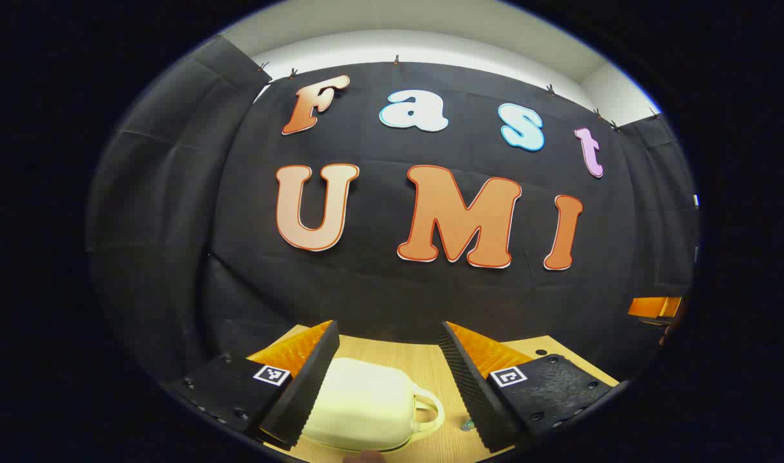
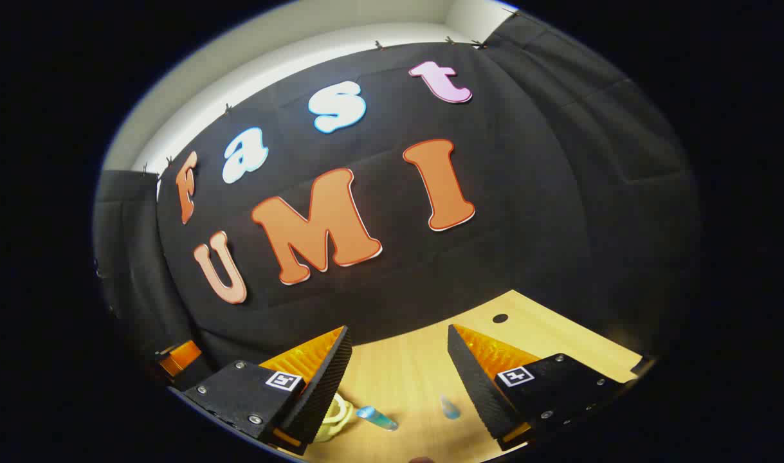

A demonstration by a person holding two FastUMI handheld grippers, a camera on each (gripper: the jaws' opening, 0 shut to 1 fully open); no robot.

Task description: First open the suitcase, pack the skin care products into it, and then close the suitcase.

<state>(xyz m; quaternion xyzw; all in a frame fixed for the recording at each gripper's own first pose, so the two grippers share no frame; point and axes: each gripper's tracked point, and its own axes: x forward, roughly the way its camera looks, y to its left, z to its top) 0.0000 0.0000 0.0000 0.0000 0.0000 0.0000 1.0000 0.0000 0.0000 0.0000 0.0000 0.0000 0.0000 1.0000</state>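
Observation:
A small cream suitcase (image 1: 366, 408) with a loop handle on its right side lies shut on the wooden table (image 1: 424, 360). My left gripper (image 1: 390, 382) hangs open above it, fingers spread wide. In the right gripper view my right gripper (image 2: 398, 379) is open over the table, with nothing between its fingers. Below it lie a small blue tube (image 2: 377, 418) and a small clear-blue bottle (image 2: 449, 408). The suitcase handle (image 2: 335, 417) peeks out beside the right gripper's left finger. A bit of a blue item (image 1: 467, 424) shows by the left gripper's right finger.
The black cloth wall stands close behind the table's far edge. A round hole (image 2: 500, 318) sits in the tabletop near the back right. The other gripper (image 1: 655, 307) shows at the far right of the left gripper view.

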